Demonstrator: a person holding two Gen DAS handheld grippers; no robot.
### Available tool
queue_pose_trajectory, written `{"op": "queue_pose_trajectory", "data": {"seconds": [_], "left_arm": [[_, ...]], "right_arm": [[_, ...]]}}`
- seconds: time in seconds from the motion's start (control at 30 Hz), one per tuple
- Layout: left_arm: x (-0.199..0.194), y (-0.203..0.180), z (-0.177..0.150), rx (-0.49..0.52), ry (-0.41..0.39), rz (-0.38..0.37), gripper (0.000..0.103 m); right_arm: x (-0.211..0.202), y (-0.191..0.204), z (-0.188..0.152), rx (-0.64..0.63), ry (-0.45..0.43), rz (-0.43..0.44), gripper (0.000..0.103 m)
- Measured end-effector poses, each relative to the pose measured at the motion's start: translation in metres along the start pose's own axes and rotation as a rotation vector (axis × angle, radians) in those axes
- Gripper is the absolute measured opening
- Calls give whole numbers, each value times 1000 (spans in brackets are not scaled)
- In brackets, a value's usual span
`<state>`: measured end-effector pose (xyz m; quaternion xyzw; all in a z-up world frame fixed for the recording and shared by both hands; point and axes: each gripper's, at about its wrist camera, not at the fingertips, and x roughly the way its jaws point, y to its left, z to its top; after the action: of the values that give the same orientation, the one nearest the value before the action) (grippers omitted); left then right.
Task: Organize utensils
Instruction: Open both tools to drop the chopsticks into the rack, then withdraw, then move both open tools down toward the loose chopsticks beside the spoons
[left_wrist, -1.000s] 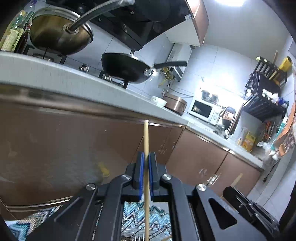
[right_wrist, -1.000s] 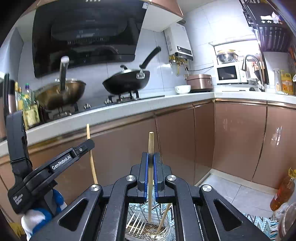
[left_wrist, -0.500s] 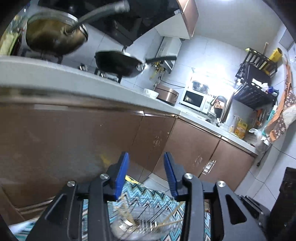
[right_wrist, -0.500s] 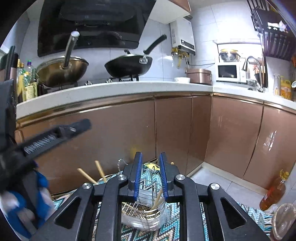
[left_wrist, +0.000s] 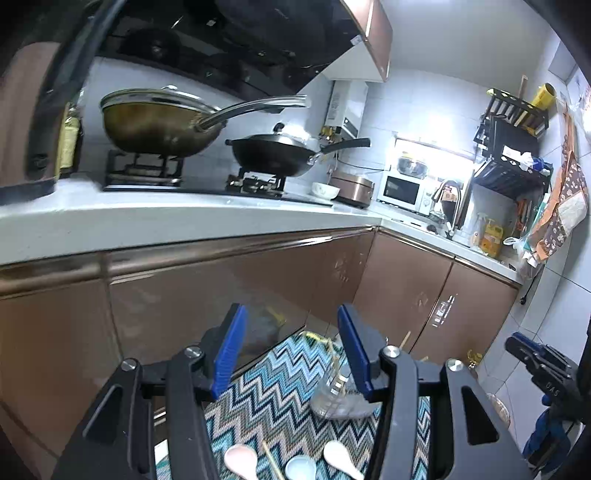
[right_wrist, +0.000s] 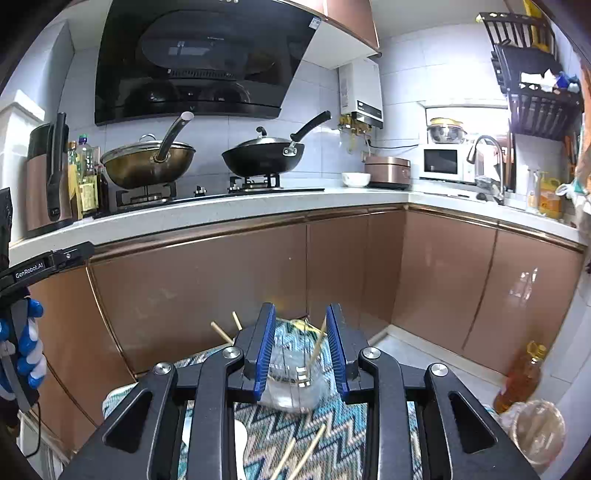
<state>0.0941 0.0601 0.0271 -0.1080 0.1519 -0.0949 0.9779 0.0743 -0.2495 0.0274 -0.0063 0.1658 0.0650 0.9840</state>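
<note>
- Now both grippers hang above the zigzag mat (right_wrist: 266, 439) with nothing in them: the left gripper (left_wrist: 291, 350) has its jaws about half apart and opening, the right gripper (right_wrist: 301, 347) a narrower gap, also opening, with only the holder seen through it.
- Judging by the task, the step in hand is fetching the next loose utensil; the clear holder (right_wrist: 291, 380) sits at twelve o'clock from the right gripper, already bearing several chopsticks (right_wrist: 317, 345) that lean upward and outward.
- Two loose chopsticks (right_wrist: 306, 452) lie on the mat at six o'clock from the holder, long axes running from about seven to one o'clock, tips toward the holder.
- To do it well, I'd turn the jaws across a stick's long axis, pinch near its middle, then tip it upright before lowering.
- Spoons (left_wrist: 242, 461) lie at the left view's six o'clock; the handle of the white one (left_wrist: 341, 459) points toward four o'clock.
- Crowding the leaning sticks could tip the holder.
</note>
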Motion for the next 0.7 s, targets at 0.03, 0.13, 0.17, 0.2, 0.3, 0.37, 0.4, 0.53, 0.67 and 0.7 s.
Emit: {"op": "queue_pose_trajectory", "data": {"seconds": [0.03, 0.13, 0.17, 0.2, 0.3, 0.37, 0.4, 0.53, 0.67, 0.7], "left_arm": [[-5, 3, -2, -4, 6, 0, 50], [-20, 9, -7, 1, 22, -4, 50], [-23, 9, -7, 4, 24, -6, 50], [-28, 9, -9, 10, 25, -8, 50], [-42, 10, -12, 22, 30, -12, 50], [-48, 10, -14, 23, 34, -15, 50], [-52, 9, -14, 24, 37, -16, 50], [-62, 9, -16, 27, 44, -16, 50], [-71, 8, -16, 30, 51, -17, 50], [-72, 7, -17, 32, 54, -17, 50]], "right_arm": [[-6, 1, -2, 1, 4, -5, 30], [-20, 2, -5, 12, 18, -15, 32], [-26, 2, -7, 15, 21, -22, 32], [-31, 2, -7, 18, 23, -24, 32], [-44, 2, -10, 29, 29, -32, 33], [-51, 3, -11, 31, 32, -36, 33], [-55, 3, -12, 34, 33, -36, 33], [-64, 6, -12, 35, 32, -37, 34], [-71, 8, -12, 32, 32, -38, 34], [-74, 9, -13, 32, 30, -38, 35]]}}
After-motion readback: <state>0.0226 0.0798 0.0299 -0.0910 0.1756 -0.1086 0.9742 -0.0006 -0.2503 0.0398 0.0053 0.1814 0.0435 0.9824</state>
